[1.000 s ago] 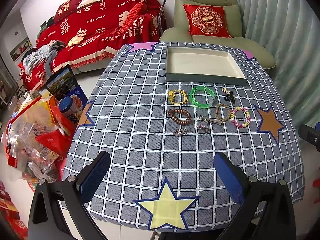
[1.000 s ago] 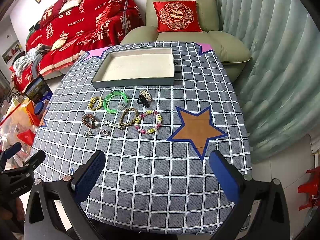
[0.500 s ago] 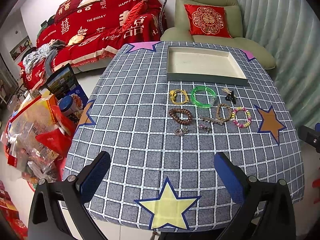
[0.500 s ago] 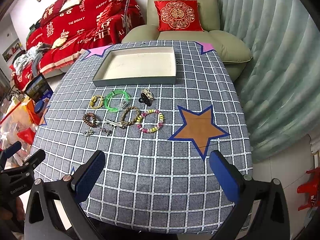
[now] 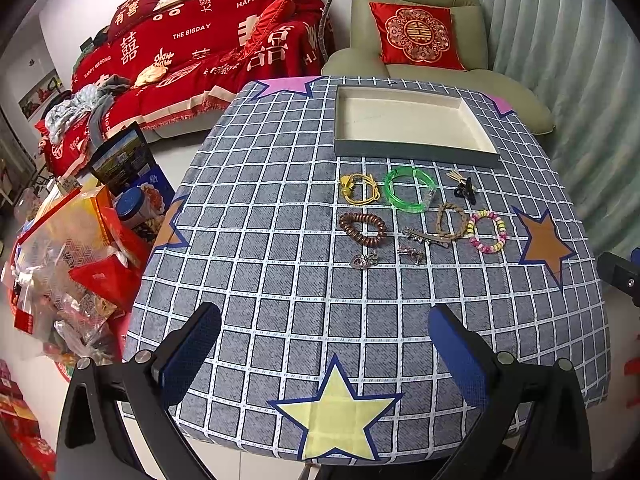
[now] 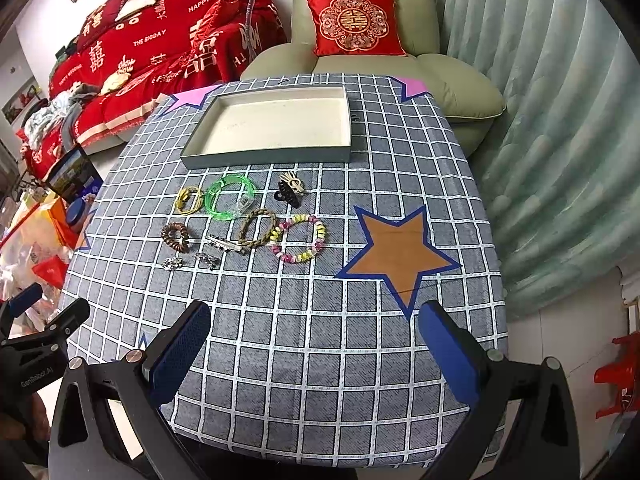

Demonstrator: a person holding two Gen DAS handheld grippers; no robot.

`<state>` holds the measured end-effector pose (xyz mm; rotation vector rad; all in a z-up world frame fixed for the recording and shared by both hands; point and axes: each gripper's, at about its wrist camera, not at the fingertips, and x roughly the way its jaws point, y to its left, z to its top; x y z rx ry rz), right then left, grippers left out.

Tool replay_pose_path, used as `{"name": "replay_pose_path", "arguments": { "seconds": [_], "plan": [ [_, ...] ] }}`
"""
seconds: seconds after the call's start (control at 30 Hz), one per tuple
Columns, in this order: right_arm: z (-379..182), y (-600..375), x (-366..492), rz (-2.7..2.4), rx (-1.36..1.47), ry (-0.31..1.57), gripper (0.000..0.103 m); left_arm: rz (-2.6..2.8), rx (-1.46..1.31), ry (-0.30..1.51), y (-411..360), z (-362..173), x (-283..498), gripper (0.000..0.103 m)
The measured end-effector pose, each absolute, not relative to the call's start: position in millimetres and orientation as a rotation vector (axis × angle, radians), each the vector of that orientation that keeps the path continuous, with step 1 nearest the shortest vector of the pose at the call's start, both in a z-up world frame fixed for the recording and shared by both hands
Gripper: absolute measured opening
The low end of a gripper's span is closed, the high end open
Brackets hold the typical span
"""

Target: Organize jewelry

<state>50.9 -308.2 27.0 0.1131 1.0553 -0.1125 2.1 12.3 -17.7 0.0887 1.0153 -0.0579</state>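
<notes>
My left gripper (image 5: 324, 344) hangs over the near edge of the table (image 5: 280, 280), jaws wide apart and gripping nothing; my right gripper (image 6: 316, 340) does the same, jaws spread and bare.

Going left to right from my left camera: only this view shows the heap of bags and red packets (image 5: 68, 248) on the floor in full. On the checked cloth, the yellow cord bracelet (image 5: 359, 189) lies leftmost, with the brown coil band (image 5: 362, 229) just below it and a small silver heart charm (image 5: 363, 261) nearer me. Next comes the green bangle (image 5: 409, 189), then a silver clip (image 5: 425, 237) and a second small silver piece (image 5: 412, 253). The braided tan bracelet (image 5: 451, 221) touches the pastel bead bracelet (image 5: 486, 231), and the black claw clip (image 5: 465, 191) sits above them. All lie outside the shallow tray (image 5: 416, 153), which sits just beyond them with nothing in it.

My right camera shows what the left one cuts off: the whole brown star (image 6: 398, 254), well to the right of the beads, the curtain's foot and a red plastic stool (image 6: 616, 376) on the floor. At its left edge it also catches my other gripper from the side, and part of a hand (image 6: 20, 420) below it.
</notes>
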Motion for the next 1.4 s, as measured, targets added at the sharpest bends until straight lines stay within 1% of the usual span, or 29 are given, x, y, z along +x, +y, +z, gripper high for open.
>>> {"name": "replay_pose_path", "arguments": {
  "seconds": [0.23, 0.53, 0.73, 0.93, 1.2, 1.37, 1.4],
  "plan": [
    [19, -316, 60, -0.134, 0.145, 1.102, 0.103, -0.062, 0.077, 1.072, 12, -24, 19, 0.103],
    [-12, -330, 85, -0.220, 0.247, 1.231, 0.103, -0.070, 0.011, 1.215, 28, -52, 69, 0.103],
    [-38, -333, 109, -0.267, 0.268, 1.304, 0.103, -0.077, -0.023, 1.308, 35, -81, 109, 0.103],
    [-64, -346, 138, -0.325, 0.299, 1.386, 0.103, -0.089, -0.049, 1.348, 36, -100, 139, 0.103],
    [-99, -358, 180, -0.315, 0.291, 1.440, 0.103, -0.070, -0.090, 1.390, 27, -125, 175, 0.103],
    [-119, -358, 204, -0.276, 0.263, 1.472, 0.099, -0.056, -0.105, 1.404, 19, -132, 192, 0.103],
    [-122, -359, 207, -0.271, 0.260, 1.474, 0.096, -0.051, -0.101, 1.408, 18, -133, 196, 0.103]
  ]
}}
